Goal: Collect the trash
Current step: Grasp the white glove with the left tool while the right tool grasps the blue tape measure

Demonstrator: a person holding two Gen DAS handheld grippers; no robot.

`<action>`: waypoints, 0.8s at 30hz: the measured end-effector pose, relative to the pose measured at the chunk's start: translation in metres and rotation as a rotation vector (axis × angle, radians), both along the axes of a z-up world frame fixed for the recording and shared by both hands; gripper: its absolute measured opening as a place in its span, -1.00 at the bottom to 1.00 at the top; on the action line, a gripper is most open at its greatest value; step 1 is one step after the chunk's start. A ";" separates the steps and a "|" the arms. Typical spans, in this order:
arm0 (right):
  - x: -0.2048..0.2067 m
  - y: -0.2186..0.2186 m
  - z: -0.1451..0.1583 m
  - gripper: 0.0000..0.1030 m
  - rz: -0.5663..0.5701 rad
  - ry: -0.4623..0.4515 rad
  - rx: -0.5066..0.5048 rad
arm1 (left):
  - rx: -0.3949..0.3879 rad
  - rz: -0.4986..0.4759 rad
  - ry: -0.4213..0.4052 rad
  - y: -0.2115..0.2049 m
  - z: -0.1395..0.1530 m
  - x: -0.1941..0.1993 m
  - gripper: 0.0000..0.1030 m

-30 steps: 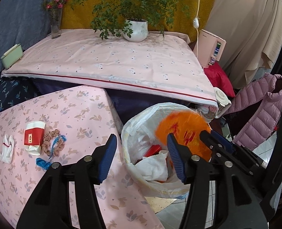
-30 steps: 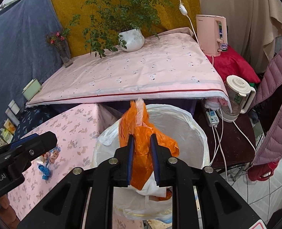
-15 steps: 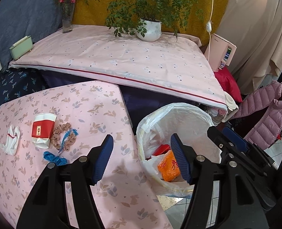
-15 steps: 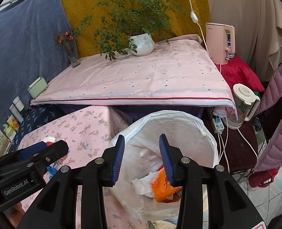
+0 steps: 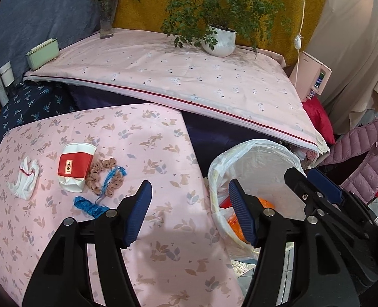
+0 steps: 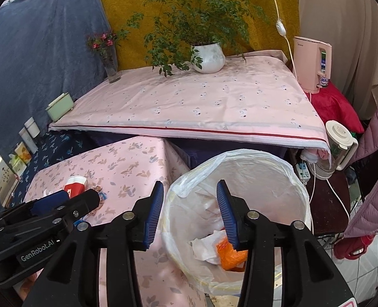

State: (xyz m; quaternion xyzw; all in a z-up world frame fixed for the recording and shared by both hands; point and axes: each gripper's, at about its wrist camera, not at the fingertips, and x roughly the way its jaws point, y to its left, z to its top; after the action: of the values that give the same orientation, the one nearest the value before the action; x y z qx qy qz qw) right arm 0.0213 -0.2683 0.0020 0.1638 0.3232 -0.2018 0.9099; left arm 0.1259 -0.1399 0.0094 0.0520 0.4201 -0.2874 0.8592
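Left wrist view, from the left: a crumpled white tissue [image 5: 24,179] lies on the pink tabletop [image 5: 142,138], then a flattened red-and-white paper cup [image 5: 75,167], a brown scrunchie [image 5: 104,176] touching the cup's side, and a blue string [image 5: 90,206] just in front. The cup lies on its side, long axis running from near-left to far-right, its open rim toward the far right. The left tool [image 5: 189,211] hangs above the bare cloth right of these, jaws apart and empty. Right again, off the tabletop's edge, stands the lined trash bin [image 5: 255,158] with an orange wrapper [image 6: 231,252] and white paper inside. The right tool [image 6: 189,211] is over the bin, its jaws opening with nothing between them.

Next, probably, the left tool fetches the cup: best to close across its short, flattened width, clear of the scrunchie.
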 end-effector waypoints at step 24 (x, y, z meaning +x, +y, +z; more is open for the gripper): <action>0.052 0.076 -0.005 -0.07 0.165 0.051 -0.040 | -0.012 0.196 0.067 0.088 -0.028 0.046 0.25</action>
State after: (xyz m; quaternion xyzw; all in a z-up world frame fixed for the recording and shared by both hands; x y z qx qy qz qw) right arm 0.0730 -0.1921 -0.0029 0.1134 0.3544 -0.1368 0.9180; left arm 0.1722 -0.0515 -0.0189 -0.0042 0.4501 -0.2059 0.8689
